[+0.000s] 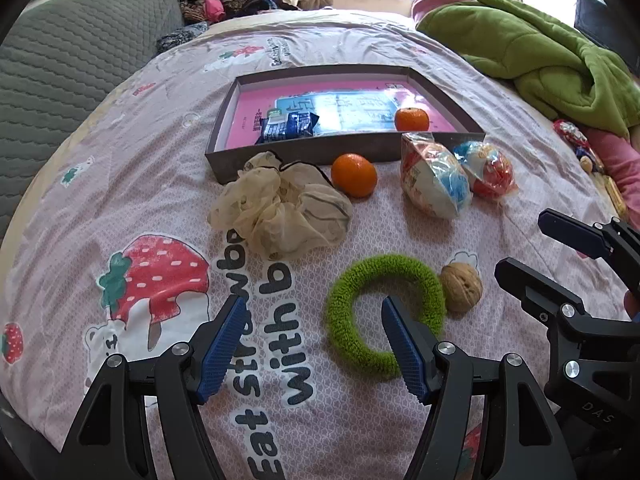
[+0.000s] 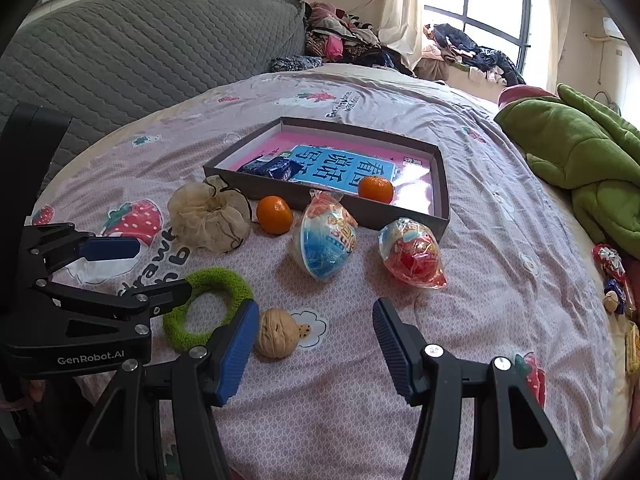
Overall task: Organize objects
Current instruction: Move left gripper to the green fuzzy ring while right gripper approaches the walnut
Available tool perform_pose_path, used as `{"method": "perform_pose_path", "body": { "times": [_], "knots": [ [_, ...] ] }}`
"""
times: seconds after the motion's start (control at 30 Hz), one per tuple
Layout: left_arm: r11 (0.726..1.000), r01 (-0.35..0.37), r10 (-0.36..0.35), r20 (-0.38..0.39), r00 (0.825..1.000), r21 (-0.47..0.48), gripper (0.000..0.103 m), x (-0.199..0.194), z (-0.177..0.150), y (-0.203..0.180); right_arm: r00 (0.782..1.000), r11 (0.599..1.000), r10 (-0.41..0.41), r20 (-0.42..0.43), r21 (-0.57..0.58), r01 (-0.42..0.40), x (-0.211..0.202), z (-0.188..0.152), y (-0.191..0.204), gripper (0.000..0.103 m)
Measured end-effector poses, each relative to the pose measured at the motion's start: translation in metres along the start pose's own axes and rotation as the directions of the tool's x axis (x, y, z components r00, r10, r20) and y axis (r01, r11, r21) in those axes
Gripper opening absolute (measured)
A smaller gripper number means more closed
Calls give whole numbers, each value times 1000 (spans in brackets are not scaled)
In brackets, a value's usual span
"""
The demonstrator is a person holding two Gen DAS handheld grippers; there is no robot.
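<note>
Box (image 1: 224, 160) w/ orange (image 1: 411, 119), snack pack (image 1: 289, 125)

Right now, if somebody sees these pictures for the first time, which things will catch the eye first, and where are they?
The eye goes first to the shallow box with its bright pink bottom, which holds one orange and blue packets. In front of it on the bedspread lie a second orange, two wrapped toy eggs and a cream scrunchie. Nearest, the green fuzzy ring lies beside a walnut, with both grippers open above them.
</note>
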State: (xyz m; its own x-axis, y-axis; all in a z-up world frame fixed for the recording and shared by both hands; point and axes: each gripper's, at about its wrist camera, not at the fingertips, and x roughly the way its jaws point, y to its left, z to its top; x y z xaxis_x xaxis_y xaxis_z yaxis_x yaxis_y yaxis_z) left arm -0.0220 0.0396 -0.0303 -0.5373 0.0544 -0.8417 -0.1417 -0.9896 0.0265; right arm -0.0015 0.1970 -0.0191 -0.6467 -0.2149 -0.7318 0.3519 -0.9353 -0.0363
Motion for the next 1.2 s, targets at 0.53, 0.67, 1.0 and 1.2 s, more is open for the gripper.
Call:
{"method": "perform_pose_path", "body": {
  "times": [0.53,0.67,1.0,1.2],
  "knots": [
    [1000,-4,4,-23,1000,5,72,0,-8,0,1000,1000,6,-16,-14,-6,-1,-10,3,59],
    [1000,-3,4,-36,999,7,72,1,-9,0,1000,1000,5,-23,-19,-5,0,-12,4,59],
    [1000,-8,9,-58,998,14,72,3,-15,0,998,998,19,-52,-66,-22,3,-18,12,59],
    [1000,-11,10,-62,998,-6,72,6,-14,3,997,996,21,-76,-86,-27,10,-23,17,59]
  ]
}}
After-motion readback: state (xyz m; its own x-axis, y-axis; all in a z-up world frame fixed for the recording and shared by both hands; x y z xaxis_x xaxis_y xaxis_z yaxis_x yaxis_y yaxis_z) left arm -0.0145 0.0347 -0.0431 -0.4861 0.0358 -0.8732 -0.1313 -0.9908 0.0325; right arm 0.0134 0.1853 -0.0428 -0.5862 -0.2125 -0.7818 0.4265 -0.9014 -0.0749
